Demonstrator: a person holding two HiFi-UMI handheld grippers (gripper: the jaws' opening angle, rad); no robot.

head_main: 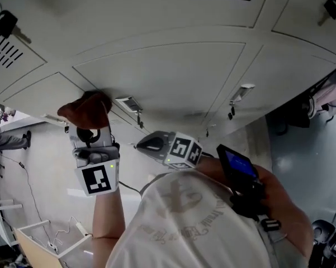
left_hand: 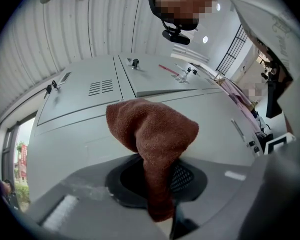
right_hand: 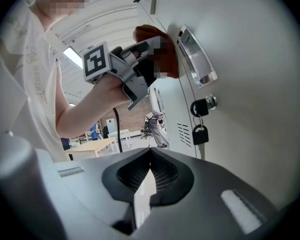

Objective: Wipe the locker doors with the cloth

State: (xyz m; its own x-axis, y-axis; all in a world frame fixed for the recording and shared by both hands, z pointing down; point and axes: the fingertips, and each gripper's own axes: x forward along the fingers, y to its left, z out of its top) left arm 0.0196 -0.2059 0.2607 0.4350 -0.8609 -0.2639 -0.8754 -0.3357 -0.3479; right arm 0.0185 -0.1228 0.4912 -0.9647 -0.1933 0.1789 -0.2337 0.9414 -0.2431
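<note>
Brown cloth (left_hand: pixel 150 129) bunched up and pinched tight in the left gripper (left_hand: pixel 158 196), its puffy end poking out past the tips, pressed against the grey locker door (head_main: pixel 168 77) just beside a silver handle (right_hand: pixel 195 59), right gripper (right_hand: pixel 149 176) off to the side, jaws almost together, nothing in them, near a hanging key (right_hand: pixel 200 134)

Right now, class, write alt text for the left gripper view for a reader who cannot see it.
The left gripper is shut on a brown cloth, whose bunched end rises in front of grey locker doors. One door has a vent and a key in its lock.
</note>
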